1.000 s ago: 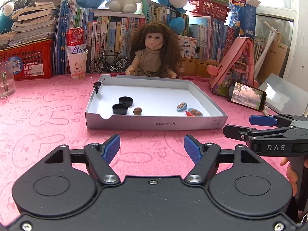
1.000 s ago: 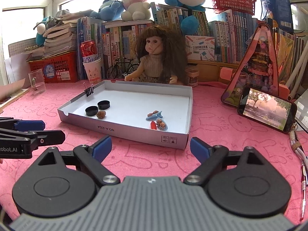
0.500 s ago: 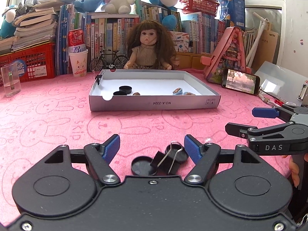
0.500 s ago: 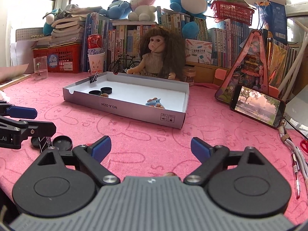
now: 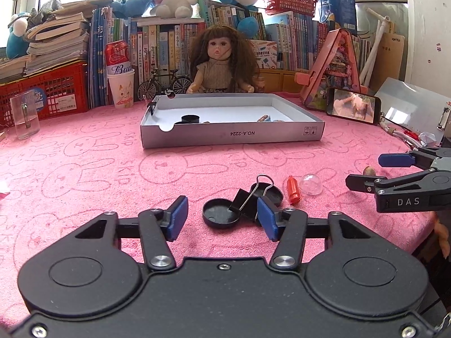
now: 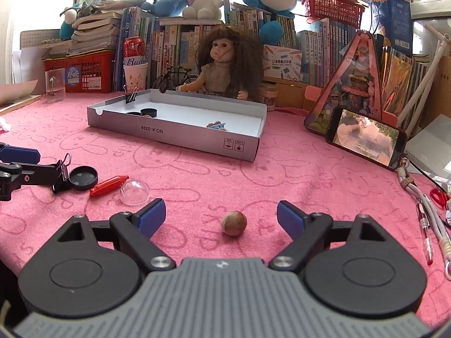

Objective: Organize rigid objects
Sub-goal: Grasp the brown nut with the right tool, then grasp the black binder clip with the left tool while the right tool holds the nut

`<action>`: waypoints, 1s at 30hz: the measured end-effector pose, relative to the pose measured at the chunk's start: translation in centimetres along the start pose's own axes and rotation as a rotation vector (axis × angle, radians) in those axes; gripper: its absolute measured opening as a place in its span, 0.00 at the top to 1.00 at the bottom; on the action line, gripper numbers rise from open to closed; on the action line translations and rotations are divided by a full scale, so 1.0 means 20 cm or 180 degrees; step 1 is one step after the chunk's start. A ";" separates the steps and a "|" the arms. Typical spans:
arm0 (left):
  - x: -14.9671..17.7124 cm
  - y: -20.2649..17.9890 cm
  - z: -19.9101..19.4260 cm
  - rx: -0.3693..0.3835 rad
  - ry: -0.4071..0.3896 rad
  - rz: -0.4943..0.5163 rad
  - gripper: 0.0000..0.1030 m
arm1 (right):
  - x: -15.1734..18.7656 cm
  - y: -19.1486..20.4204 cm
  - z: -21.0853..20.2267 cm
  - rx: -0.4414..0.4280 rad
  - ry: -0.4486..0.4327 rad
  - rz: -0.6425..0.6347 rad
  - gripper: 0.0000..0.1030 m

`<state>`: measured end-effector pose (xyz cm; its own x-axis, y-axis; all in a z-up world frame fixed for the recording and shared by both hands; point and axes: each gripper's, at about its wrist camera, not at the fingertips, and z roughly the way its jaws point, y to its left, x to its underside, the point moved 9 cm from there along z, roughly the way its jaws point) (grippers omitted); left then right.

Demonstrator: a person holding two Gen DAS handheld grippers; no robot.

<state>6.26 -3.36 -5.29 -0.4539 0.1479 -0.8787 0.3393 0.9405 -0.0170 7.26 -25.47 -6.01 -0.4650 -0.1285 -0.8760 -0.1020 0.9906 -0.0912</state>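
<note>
Left tool (image 5: 222,218) gaped wide over a cap (image 5: 221,213) and binder clip (image 5: 246,200) on the pink tabletop (image 5: 84,174). Right tool (image 6: 221,218) gaped wide around a nut (image 6: 234,223). Tray (image 6: 180,135) lay beyond, well apart.

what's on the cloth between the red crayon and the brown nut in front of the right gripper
In the right wrist view, a clear plastic dome sits on the pink cloth beside the red crayon; from there to the brown nut the cloth is bare.
</note>
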 end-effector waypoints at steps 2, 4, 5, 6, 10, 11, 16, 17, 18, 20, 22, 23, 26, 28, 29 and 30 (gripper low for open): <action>0.01 0.01 -0.01 -0.0025 0.0007 0.0019 0.54 | 0.01 -0.01 0.00 -0.0003 0.0022 0.0033 0.20; 0.02 0.02 -0.01 -0.0054 0.0011 0.0025 0.56 | 0.02 -0.03 -0.01 0.0000 0.0037 0.0045 0.23; 0.02 0.02 -0.01 -0.0076 0.0018 0.0025 0.56 | 0.02 -0.03 -0.01 0.0006 0.0037 0.0053 0.25; 0.03 0.03 -0.01 -0.0103 0.0028 0.0023 0.57 | 0.03 -0.03 -0.01 0.0009 0.0037 0.0063 0.26; 0.03 0.06 0.00 -0.0131 0.0055 -0.0036 0.57 | 0.03 -0.05 -0.01 0.0044 0.0038 0.0087 0.37; 0.03 0.05 0.00 -0.0124 0.0053 -0.0039 0.57 | 0.03 -0.05 -0.01 0.0043 0.0038 0.0089 0.39; 0.04 0.00 0.03 -0.0050 0.0075 0.0087 0.57 | 0.03 -0.04 -0.01 0.0035 0.0030 0.0100 0.48; 0.04 0.00 0.04 -0.0067 0.0057 0.0082 0.57 | 0.03 -0.04 -0.01 0.0035 0.0026 0.0103 0.51; 0.04 -0.01 0.05 -0.0079 0.0048 0.0082 0.57 | 0.02 -0.04 -0.01 0.0049 0.0018 0.0103 0.53; 0.03 -0.02 0.07 -0.0075 0.0044 0.0075 0.57 | 0.02 -0.04 0.00 0.0116 -0.0003 0.0104 0.57; 0.02 -0.02 0.08 -0.0064 0.0047 0.0058 0.58 | 0.02 -0.05 0.00 0.0161 -0.0010 0.0123 0.58; 0.02 -0.03 0.08 -0.0061 0.0046 0.0056 0.59 | 0.02 -0.06 0.00 0.0177 -0.0015 0.0144 0.58; 0.01 -0.02 0.09 -0.0071 0.0036 0.0045 0.61 | 0.02 -0.08 0.00 0.0165 -0.0006 0.0212 0.59; 0.01 -0.02 0.09 -0.0088 0.0021 0.0044 0.61 | 0.02 -0.08 0.00 0.0160 -0.0009 0.0209 0.59; 0.00 -0.02 0.09 -0.0113 -0.0009 0.0068 0.61 | 0.02 -0.08 0.00 0.0163 -0.0013 0.0197 0.59; 0.00 -0.02 0.08 -0.0150 -0.0042 0.0096 0.61 | 0.02 -0.08 0.00 0.0164 -0.0015 0.0196 0.59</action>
<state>7.54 -4.16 -6.05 -0.4329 0.1725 -0.8848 0.3134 0.9491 0.0317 7.20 -27.13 -6.29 -0.4648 -0.0671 -0.8829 -0.0279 0.9977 -0.0611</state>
